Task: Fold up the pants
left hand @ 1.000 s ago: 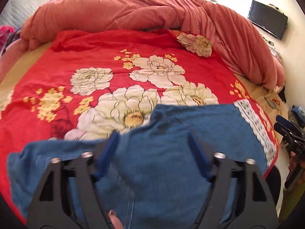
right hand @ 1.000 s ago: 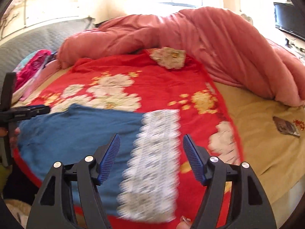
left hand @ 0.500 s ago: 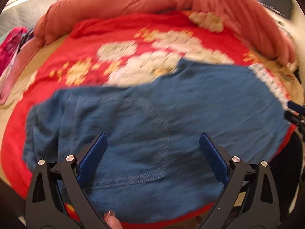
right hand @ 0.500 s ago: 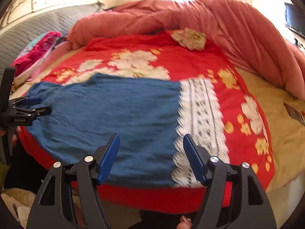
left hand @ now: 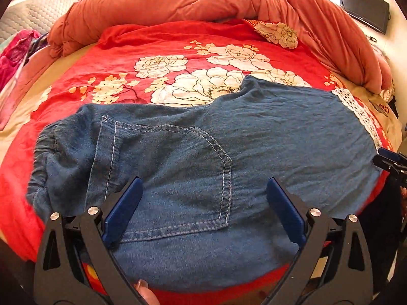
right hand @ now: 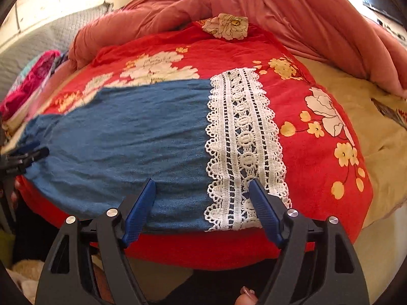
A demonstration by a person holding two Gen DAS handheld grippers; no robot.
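Both jaws are spread wide with nothing pinched, above a big red flowery blanket (left hand: 122,40) where the blue pants (left hand: 254,132) lie flat, the left gripper (left hand: 203,200) over the pocket, the right gripper (right hand: 202,200) by the white lace (right hand: 244,147).

Bright daylight from the far window, glare up top, fisheye-bowed dark corners, slight left-side blur.

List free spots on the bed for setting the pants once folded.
Free: red blanket between the pants and the pink duvet; tan sheet right of the lace hem. Crowded: near edge, under both grippers; pink clothes at far left.
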